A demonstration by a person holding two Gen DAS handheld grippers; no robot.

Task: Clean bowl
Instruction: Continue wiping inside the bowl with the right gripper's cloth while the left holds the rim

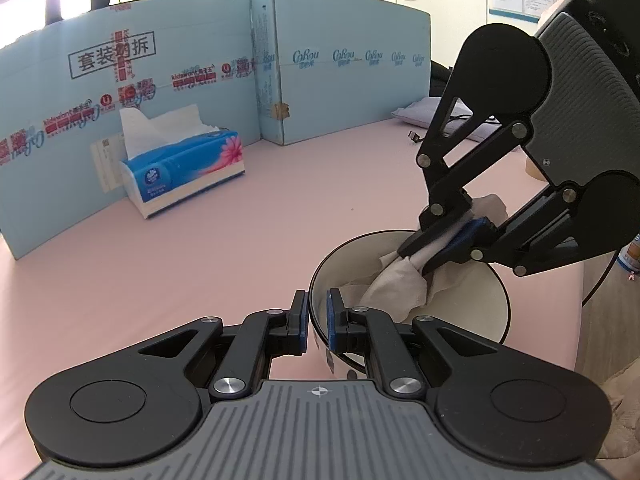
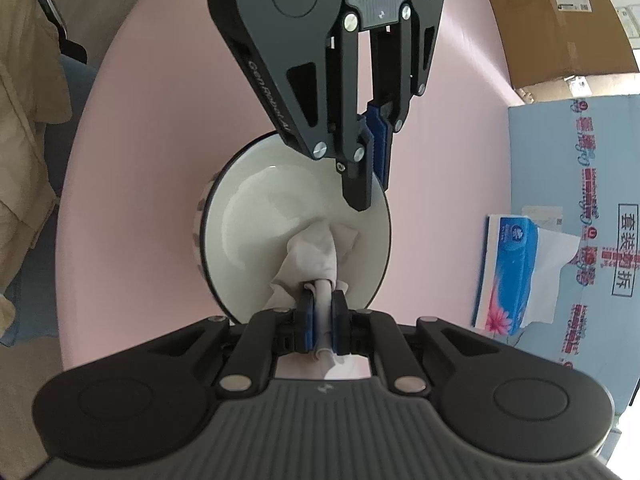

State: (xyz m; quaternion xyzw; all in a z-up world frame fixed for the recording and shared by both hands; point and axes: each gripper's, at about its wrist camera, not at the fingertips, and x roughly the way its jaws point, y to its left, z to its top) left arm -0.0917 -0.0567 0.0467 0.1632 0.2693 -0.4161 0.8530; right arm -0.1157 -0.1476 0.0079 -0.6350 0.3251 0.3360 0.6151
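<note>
A white bowl (image 2: 256, 216) with a dark rim is sitting on a pink table (image 1: 200, 248), and two hand-held grippers are working on it from opposite sides. The left gripper (image 1: 318, 322) is pinching the bowl's near rim — one of its fingers (image 1: 335, 320) inside the wall, the other outside, both clamped on it — and so is steadying the bowl. The right gripper (image 2: 322, 320) is reaching in from the far side, angled steeply down, its fingers squeezed together on a crumpled tissue (image 2: 316, 252) whose loose end is spreading against the inner wall on that gripper's own side. The relation that matters here: the bowl's unwiped floor and far wall are lying ahead of the tissue, toward the left gripper, so the next stroke is probably going to sweep forward and around the curve, away from the right hand. The tissue is touching the bowl; whether it is pressing firmly cannot be told. A blue tissue box (image 1: 184, 168) is standing well apart, against a light-blue cardboard screen (image 1: 340, 80) at the back of the table.
</note>
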